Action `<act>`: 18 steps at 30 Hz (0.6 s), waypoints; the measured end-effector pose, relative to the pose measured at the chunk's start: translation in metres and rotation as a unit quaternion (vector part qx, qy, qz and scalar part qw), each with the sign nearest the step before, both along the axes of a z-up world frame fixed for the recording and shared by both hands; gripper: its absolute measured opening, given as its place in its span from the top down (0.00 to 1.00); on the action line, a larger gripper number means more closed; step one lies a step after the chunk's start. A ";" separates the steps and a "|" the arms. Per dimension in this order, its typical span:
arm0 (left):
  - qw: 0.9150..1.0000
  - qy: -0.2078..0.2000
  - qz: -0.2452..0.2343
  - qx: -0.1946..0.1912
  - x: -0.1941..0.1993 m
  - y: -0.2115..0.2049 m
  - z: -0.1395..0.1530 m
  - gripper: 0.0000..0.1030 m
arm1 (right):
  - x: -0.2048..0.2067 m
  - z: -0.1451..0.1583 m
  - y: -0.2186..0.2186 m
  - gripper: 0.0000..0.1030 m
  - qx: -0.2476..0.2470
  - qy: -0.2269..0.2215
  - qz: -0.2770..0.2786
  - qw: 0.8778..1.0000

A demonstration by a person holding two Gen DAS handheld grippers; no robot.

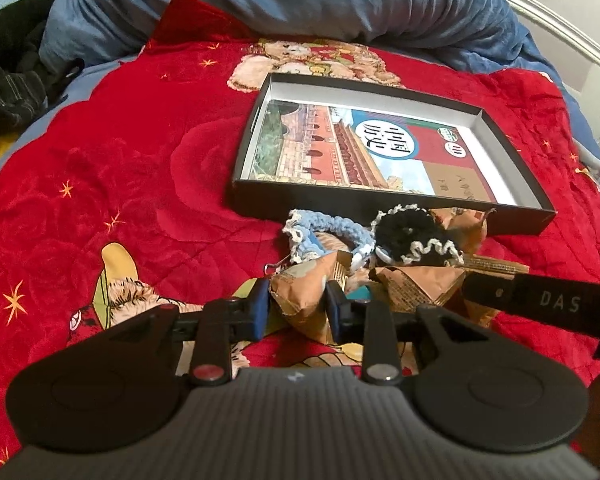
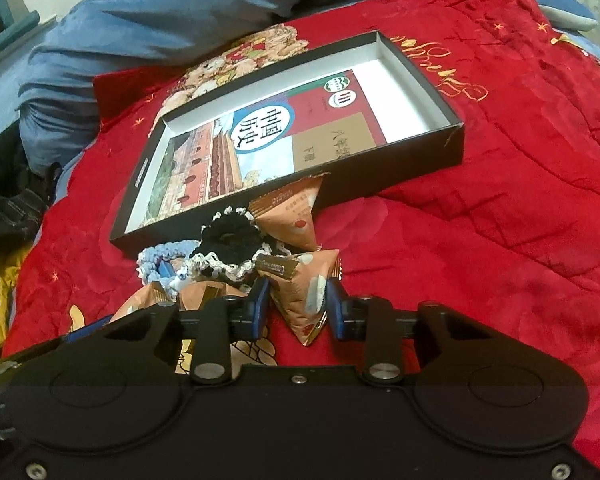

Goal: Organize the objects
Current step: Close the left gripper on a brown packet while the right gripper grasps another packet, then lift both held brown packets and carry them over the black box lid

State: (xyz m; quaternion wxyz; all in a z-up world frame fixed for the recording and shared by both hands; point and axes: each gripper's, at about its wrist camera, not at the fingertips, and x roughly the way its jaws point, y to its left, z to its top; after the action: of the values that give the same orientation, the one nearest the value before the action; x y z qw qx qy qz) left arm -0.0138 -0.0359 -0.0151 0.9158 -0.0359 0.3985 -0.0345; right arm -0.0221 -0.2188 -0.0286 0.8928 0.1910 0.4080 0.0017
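A pile of brown triangular snack packets and two crocheted scrunchies lies on the red blanket, in front of a shallow black box (image 1: 340, 206) (image 2: 388, 168). A picture-cover book (image 1: 364, 148) (image 2: 260, 136) lies flat inside the box. My left gripper (image 1: 298, 308) is shut on one snack packet (image 1: 300, 294), with its blue pads pressing both sides. My right gripper (image 2: 298, 304) is shut on another snack packet (image 2: 300, 292) at the pile's right end. The blue scrunchie (image 1: 332, 228) (image 2: 160, 256) and the black, white-trimmed scrunchie (image 1: 408, 236) (image 2: 228, 236) lie just beyond the fingers.
More packets (image 1: 412, 286) (image 2: 292, 216) lean against the box's front wall. A black housing lettered DAS (image 1: 540, 300) reaches in from the right. A rumpled blue duvet (image 1: 300, 0) (image 2: 180, 12) bounds the far side. Dark clothes (image 1: 12, 80) are heaped at the left.
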 end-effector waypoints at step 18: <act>0.999 -0.047 -0.007 -0.010 -0.019 -0.001 0.022 0.67 | -0.020 0.027 0.000 0.72 0.006 -0.053 0.007 0.999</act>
State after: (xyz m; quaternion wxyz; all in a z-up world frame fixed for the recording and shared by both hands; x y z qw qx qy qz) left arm -0.0332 -0.0367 0.0066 0.9330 -0.0408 0.3546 -0.0469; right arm -0.0420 -0.2187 -0.0015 0.9118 0.1931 0.3618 0.0203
